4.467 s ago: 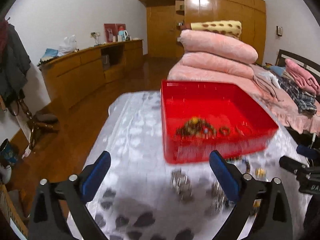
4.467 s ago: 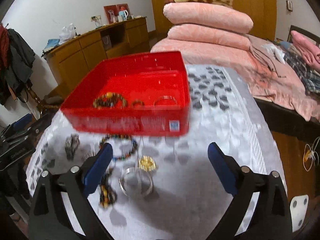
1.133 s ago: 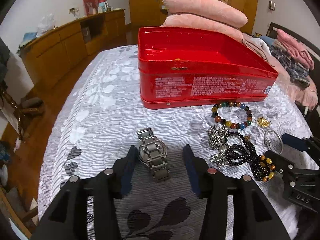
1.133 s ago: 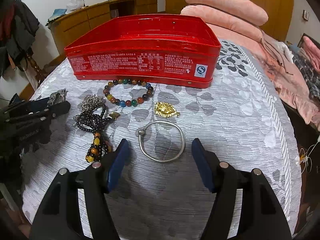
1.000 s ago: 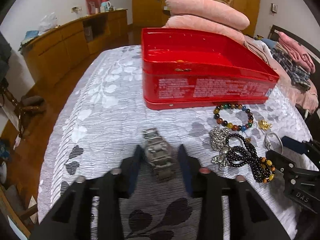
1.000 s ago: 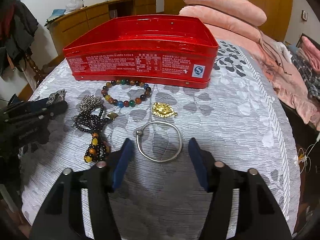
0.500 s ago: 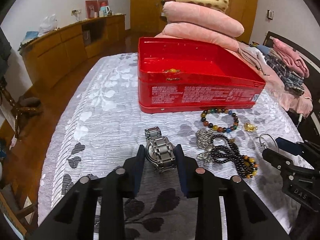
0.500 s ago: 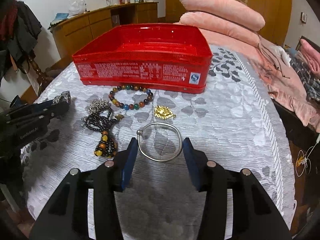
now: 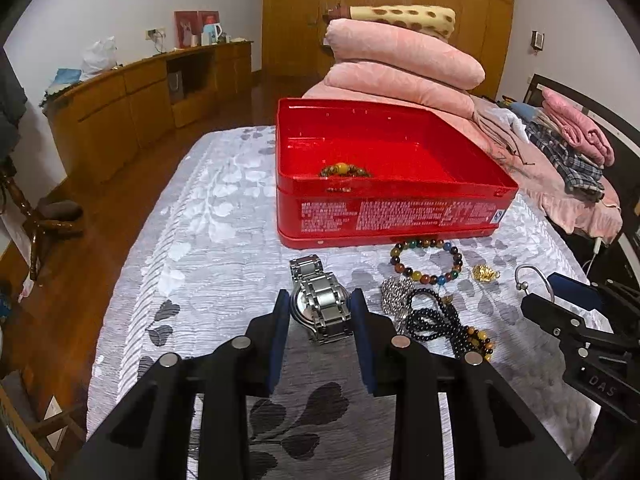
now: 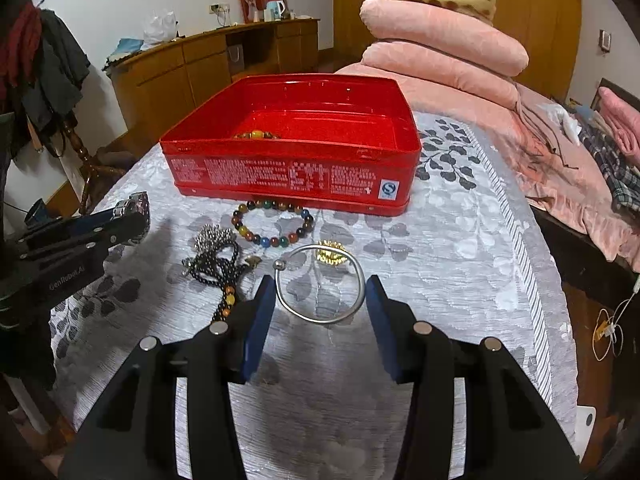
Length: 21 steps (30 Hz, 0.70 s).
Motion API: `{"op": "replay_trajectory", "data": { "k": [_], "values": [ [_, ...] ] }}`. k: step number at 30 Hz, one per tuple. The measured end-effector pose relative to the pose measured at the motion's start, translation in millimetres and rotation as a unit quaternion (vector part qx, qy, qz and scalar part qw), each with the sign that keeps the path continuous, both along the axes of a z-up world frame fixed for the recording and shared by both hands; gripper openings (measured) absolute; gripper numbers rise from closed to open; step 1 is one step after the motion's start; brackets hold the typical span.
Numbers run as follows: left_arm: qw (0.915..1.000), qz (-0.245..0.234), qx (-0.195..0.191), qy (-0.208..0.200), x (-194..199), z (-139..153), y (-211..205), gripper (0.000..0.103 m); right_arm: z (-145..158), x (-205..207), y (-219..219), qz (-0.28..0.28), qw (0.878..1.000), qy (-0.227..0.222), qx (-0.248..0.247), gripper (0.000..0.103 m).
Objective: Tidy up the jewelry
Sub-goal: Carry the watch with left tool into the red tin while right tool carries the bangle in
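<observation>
The left gripper point(image 9: 320, 312) held the silver metal-link wristwatch point(image 9: 320, 300) clamped between its two blue-padded fingers point(image 9: 280, 320), the watch case squeezed from both sides and one end of its strap sticking out ahead toward the red rectangular tin box point(image 9: 384, 216). The watch appeared raised off the grey leaf-patterned tablecloth point(image 9: 192, 248), though the gap under it could not be made out for certain. The right gripper point(image 10: 320, 300) was closed on the thin silver open bangle point(image 10: 320, 292); the ring sat flat between the blue pads point(image 10: 260, 312), each pad touching its outer edge, with its ball-tipped end nearest the left pad.

Both grippers pointed steeply downward over the near part of the table, side by side, the left one visible at the left edge of the right camera's view with the watch strap poking from its tip.

Between them and the tin, lying on the cloth, were a bracelet of multicoloured round beads point(image 10: 274, 222) just in front of the tin's near wall, a small gold ornament point(image 10: 332, 254) just beyond the bangle, a crumpled silver chain point(image 10: 212, 236) and a long string of small black beads with amber ones point(image 10: 222, 276). Inside the tin, against its near wall, lay a brown-and-yellow beaded bracelet point(image 9: 344, 170).
</observation>
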<state>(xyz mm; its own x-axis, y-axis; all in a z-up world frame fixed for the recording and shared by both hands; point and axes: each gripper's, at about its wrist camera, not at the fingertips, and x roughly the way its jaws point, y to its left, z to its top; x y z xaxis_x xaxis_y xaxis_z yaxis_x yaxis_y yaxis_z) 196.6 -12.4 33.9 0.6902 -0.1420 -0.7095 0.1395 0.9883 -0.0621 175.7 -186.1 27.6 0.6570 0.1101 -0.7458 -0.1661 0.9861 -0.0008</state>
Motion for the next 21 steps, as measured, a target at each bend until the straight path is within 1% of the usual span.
{"op": "replay_trajectory", "data": {
  "k": [11,21],
  "values": [
    [0.9998,0.001,-0.003,-0.019,11,17,-4,0.031,14,16,-3,-0.002,1.000,-0.015,0.006,0.045],
    [0.9989,-0.002,-0.005,-0.047,34,43,-11,0.031,42,43,-1,0.008,0.999,-0.042,0.009,0.045]
  ]
}}
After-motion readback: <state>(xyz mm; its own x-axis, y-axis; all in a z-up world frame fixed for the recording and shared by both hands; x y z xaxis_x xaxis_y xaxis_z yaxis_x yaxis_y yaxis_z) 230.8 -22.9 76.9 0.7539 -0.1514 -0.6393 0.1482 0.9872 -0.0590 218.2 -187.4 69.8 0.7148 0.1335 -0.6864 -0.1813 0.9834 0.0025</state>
